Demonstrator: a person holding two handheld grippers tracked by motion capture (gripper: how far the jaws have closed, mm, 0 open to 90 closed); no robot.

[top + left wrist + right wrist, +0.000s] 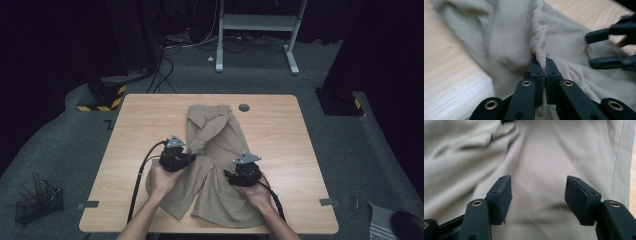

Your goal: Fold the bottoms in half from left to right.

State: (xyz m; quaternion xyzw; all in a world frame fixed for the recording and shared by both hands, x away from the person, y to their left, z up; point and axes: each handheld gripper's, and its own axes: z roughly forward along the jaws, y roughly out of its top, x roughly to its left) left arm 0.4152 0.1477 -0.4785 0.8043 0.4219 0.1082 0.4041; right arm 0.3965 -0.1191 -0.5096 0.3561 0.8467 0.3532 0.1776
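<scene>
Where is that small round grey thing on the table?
In the high view, the small round grey disc sits near the wooden table's far edge, just right of the crumpled beige trousers' far end.

Left tongs (543,67): jaws closed flat together, held by the left hand (162,179) near the tabletop's front edge. Right tongs (537,195): jaws spread wide, pointing downward, right hand (257,192) behind.

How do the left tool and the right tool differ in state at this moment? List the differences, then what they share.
The left tool is shut, pinching a raised fold of the beige trousers; the right tool stands open, gripping nothing. The left tool sits by the trousers' left edge; the right tool hovers over flat fabric. Both are black, hand-held, over the trousers.
</scene>
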